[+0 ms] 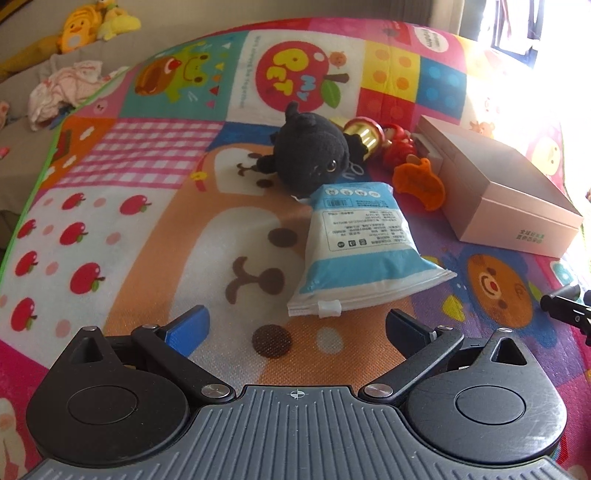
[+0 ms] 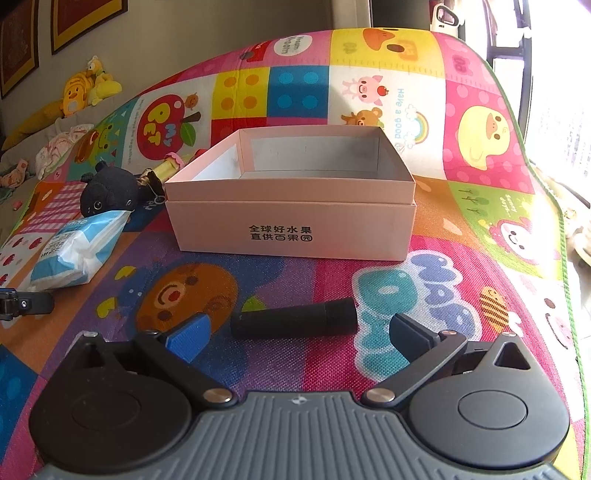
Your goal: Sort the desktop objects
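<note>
A: What was underneath?
B: A cartoon play mat (image 2: 461,92) reading "MY PET"; a sofa (image 1: 22,96) behind.
A: The tongs?
B: Left gripper (image 1: 295,328) and right gripper (image 2: 300,330) were spread; a black cylinder (image 2: 293,318) lay between the right's fingers, before the pink box (image 2: 295,229).

A bright cartoon play mat (image 2: 480,122) covers the floor. At ten o'clock, yellow plush toys (image 2: 86,90) rest on a beige sofa (image 1: 22,92) under framed pictures (image 2: 85,18). Window (image 2: 517,29) glare floods two o'clock.
</note>
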